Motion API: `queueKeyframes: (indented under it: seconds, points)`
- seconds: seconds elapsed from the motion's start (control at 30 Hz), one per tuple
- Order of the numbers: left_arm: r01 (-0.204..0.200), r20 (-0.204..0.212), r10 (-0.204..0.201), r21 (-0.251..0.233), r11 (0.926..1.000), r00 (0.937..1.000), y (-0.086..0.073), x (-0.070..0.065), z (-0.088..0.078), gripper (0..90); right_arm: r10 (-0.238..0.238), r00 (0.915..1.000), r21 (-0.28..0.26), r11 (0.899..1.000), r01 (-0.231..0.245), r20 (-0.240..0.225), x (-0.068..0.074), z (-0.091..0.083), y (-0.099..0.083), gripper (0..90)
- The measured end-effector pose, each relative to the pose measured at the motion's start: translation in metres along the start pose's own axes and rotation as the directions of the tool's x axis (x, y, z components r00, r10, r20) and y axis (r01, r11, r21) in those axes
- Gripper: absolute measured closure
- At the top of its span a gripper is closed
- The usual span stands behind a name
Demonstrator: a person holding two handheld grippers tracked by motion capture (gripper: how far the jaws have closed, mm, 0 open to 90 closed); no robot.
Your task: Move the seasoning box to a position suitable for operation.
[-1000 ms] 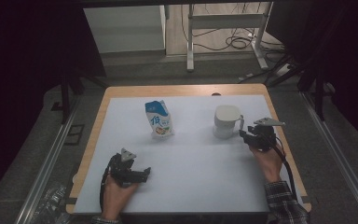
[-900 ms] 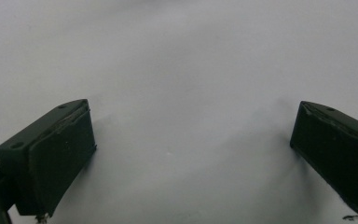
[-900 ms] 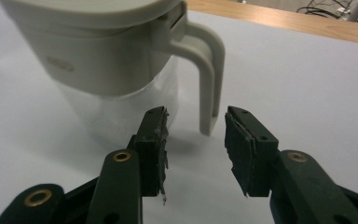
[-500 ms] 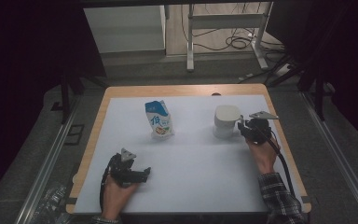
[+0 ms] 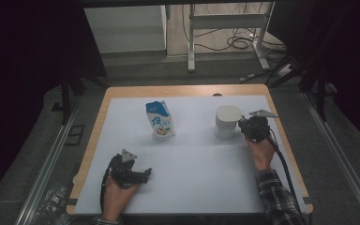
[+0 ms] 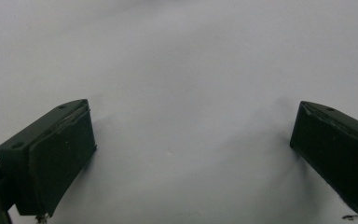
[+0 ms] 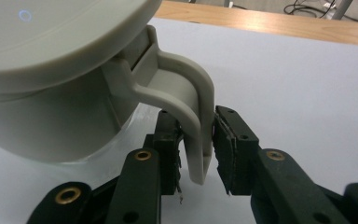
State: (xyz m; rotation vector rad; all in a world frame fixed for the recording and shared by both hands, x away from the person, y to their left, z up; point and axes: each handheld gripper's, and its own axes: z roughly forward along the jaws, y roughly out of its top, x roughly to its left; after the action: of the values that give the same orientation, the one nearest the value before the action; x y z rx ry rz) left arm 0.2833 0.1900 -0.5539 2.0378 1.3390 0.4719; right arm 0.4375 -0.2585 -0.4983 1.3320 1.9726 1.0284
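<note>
A white lidded mug (image 5: 227, 121) stands at the right of the white mat (image 5: 192, 154), its handle toward my right gripper (image 5: 243, 125). In the right gripper view the handle (image 7: 198, 112) hangs between the two pads of the right gripper (image 7: 196, 142). The jaws have just been closing; the right pad (image 7: 224, 140) lies against the handle and a thin gap remains at the other. A blue and white milk carton (image 5: 159, 120) stands upright left of centre. My left gripper (image 5: 140, 176) rests near the front left, open over bare mat (image 6: 177, 70), with nothing between its jaws (image 6: 191, 154).
The mat covers a wooden table (image 5: 183, 90) whose edge shows at the back and sides. Beyond it are a dark floor, metal table legs (image 5: 191, 42) and cables. Crumpled plastic (image 5: 51, 201) lies on the floor at the front left.
My right gripper has moved left toward the mug and its jaws have narrowed around the handle. The left gripper, carton and mug have stayed in place.
</note>
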Motion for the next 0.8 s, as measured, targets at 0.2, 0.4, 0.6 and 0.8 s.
queueKeyframes:
  seconds: [0.2,0.4,0.6,0.8]
  points:
    - [0.0,0.0,0.0,0.0,1.0,1.0,0.0,0.0,0.0,0.1,0.005,0.9999,-0.012,1.0,-0.005,0.013,0.0005,0.0036,-0.001,71.8]
    - [-0.001,0.0,0.001,0.0,1.0,1.0,0.0,-0.0001,0.0,0.1,-0.04,0.997,-0.022,0.999,0.042,0.067,0.0069,0.0036,-0.0017,75.9]
    - [0.0,0.0,0.0,-0.001,1.0,1.0,-0.0001,-0.0001,0.0,0.1,-0.026,0.9962,-0.031,0.999,0.028,0.083,0.0066,0.0048,-0.002,80.0]
    - [-0.001,-0.001,0.001,-0.001,1.0,1.0,-0.0001,-0.0002,-0.0001,0.2,-0.012,0.9982,-0.042,0.999,0.015,0.059,0.0067,0.0044,-0.0021,80.5]
